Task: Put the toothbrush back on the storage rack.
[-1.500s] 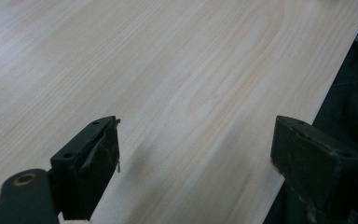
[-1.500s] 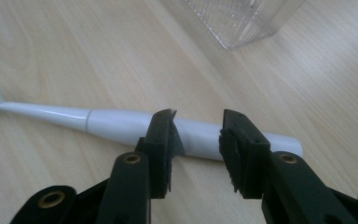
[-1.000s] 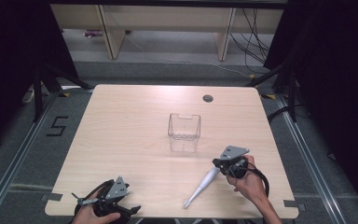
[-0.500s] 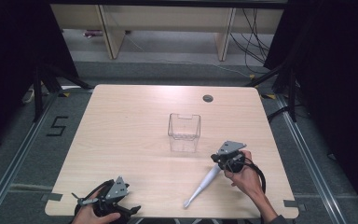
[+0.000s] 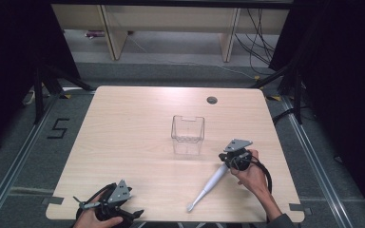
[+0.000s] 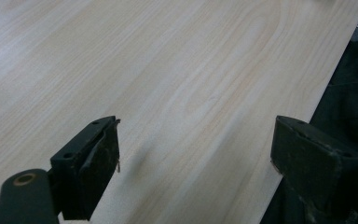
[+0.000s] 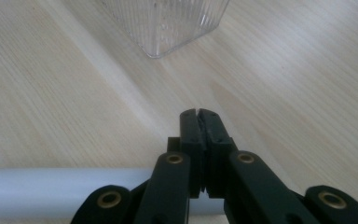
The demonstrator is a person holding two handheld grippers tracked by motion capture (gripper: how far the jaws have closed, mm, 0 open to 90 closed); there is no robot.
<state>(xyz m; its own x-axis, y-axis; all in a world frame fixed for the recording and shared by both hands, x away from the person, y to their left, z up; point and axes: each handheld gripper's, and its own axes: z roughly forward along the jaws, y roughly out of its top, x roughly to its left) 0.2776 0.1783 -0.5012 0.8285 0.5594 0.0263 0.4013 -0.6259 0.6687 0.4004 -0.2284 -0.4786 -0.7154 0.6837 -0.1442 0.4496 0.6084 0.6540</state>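
Standing beyond right tongs (image 5: 229,160): clear container (image 5: 187,135).

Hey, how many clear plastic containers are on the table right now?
1. The clear ribbed container stands near the table's middle, just beyond the right gripper, which is shut on a white toothbrush.

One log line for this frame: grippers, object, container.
right gripper: shut on toothbrush handle, brush lying on table | left gripper: open, idle at near edge | clear box: upright, apart from brush

clear container (image 5: 188,135) mid-table, white toothbrush (image 5: 209,186) lying near right edge, open tabletop (image 5: 123,142) elsewhere
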